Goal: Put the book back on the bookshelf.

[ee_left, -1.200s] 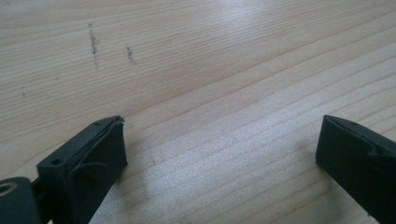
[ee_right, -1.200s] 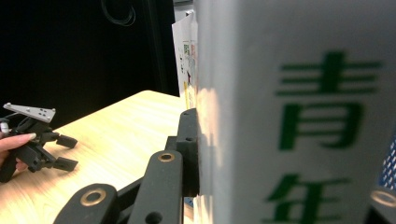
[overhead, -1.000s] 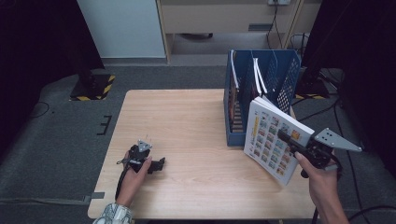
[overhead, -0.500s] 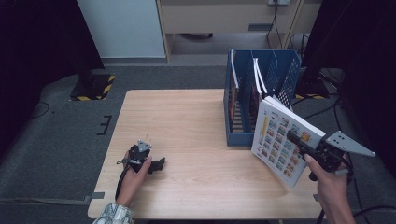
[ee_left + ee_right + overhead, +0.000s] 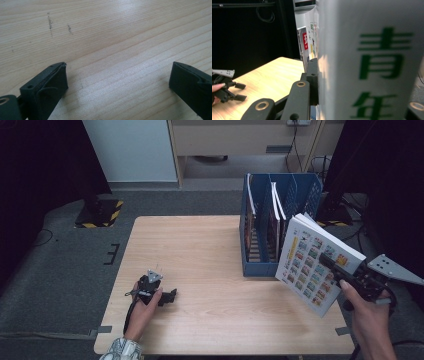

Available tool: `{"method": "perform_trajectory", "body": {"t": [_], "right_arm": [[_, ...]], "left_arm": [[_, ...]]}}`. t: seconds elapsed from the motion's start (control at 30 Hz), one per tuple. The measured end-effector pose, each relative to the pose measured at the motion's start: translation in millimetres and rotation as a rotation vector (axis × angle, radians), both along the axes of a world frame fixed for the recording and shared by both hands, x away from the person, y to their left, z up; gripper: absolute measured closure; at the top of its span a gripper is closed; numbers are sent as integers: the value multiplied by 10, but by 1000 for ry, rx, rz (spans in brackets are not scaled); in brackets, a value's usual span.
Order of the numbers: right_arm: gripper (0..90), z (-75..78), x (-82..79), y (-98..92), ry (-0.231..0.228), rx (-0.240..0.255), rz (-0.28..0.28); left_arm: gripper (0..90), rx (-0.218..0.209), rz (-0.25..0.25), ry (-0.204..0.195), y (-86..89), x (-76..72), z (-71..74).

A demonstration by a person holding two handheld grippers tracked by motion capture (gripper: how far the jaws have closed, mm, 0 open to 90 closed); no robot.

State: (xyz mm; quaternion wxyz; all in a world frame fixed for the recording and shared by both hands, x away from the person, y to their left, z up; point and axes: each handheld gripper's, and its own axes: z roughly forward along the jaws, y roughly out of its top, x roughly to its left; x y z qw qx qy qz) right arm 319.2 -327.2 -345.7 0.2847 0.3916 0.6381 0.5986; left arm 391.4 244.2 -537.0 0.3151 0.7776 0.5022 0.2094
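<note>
Fingers of the right gripper clench a book beside the blue rack; left gripper fingers released.

Recording lab (black curtains, taped floor).

Bright tabletop, dark surroundings, glare on wood, close book blurred

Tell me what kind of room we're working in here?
Probably an office or lab workspace set up for recording: a plain wooden table on grey carpet, a blue file rack with books, a pale cabinet behind with cables, and dark curtains at the sides.
</note>
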Motion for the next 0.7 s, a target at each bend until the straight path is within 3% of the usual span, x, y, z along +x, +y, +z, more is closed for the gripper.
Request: {"method": "perform_trajectory", "body": {"t": [0.3, 0.7], "right_arm": [[738, 148, 6, -8, -12, 13, -11], [738, 409, 111, 29, -18, 0, -83]], "left_arm": [[8, 0, 1, 0, -1, -1, 0], [8, -1, 1, 0, -3, -2, 0]]}}
